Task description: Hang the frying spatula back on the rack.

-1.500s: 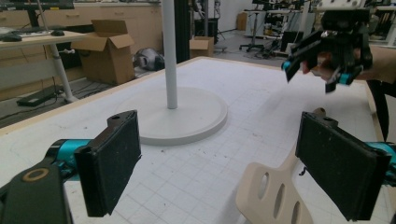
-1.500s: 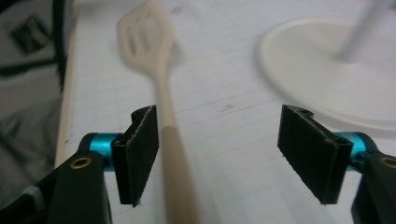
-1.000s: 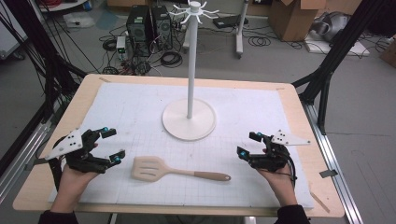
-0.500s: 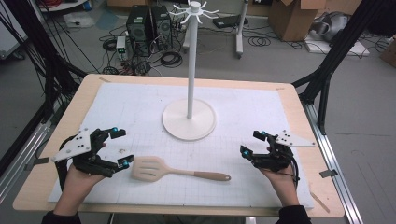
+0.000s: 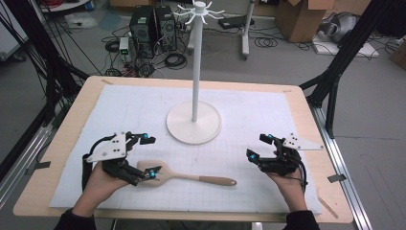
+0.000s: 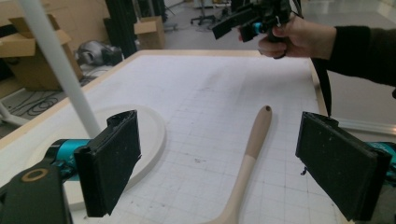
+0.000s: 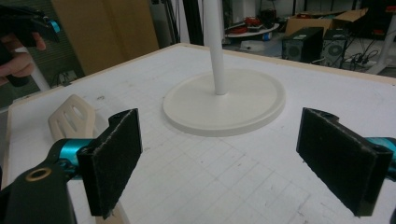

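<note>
The left hand-held gripper is held with its jaws wide apart over the blade end of the wooden spatula, nothing being gripped; in the left gripper view the spatula's handle is seen running away between the jaws on the white gridded mat. The right hand-held gripper is likewise held wide open and empty, well apart from the handle's tip. Beyond both, the white hook stand is seen upright on the table.
</note>
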Demonstrator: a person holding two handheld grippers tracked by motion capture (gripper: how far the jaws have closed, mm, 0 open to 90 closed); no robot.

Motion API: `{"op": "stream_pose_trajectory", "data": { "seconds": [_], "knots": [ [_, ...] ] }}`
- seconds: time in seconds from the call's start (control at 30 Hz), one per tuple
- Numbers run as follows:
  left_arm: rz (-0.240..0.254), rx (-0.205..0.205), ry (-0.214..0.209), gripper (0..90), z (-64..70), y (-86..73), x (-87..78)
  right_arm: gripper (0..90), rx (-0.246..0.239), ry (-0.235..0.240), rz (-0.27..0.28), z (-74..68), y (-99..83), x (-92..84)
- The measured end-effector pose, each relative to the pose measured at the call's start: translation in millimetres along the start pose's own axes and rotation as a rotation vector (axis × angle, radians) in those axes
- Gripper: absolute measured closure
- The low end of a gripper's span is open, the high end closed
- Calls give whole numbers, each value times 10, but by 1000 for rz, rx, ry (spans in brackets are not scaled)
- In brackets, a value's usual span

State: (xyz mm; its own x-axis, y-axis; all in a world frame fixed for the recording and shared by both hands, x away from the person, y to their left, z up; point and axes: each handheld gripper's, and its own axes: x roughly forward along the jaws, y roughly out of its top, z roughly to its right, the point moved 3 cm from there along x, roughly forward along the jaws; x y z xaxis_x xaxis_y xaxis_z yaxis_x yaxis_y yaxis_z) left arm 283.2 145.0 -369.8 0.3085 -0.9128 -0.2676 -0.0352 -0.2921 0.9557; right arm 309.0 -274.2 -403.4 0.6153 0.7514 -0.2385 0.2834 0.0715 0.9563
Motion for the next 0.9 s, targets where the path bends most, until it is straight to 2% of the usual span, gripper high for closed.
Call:
{"op": "stream_pose_trajectory", "data": {
  "seconds": [0.3, 0.4, 0.57, 0.6, 0.67, 0.77, 0.9],
  "knots": [
    [-93, 19, -79, 143, 48, 0, 364, 135, -3, 10, -2, -4, -1, 9],
    [-99, 14, -90, 143, 60, -8, 418, 134, -5, 11, 0, 1, 0, 8],
    [-187, 37, -107, 147, 97, -43, 577, 135, -6, 11, 0, 1, 0, 9],
    [-187, 37, -107, 148, 97, -43, 577, 134, -2, 13, -2, -2, -1, 8],
    [-236, 44, -122, 151, 122, -64, 667, 135, -7, 16, -2, -1, -2, 14],
    [-302, 59, -120, 173, 135, -92, 758, 135, -12, 19, -2, 0, -2, 19],
    [-372, 74, -138, 217, 174, -136, 865, 134, -13, 23, -1, 1, -2, 18]
  ]
}}
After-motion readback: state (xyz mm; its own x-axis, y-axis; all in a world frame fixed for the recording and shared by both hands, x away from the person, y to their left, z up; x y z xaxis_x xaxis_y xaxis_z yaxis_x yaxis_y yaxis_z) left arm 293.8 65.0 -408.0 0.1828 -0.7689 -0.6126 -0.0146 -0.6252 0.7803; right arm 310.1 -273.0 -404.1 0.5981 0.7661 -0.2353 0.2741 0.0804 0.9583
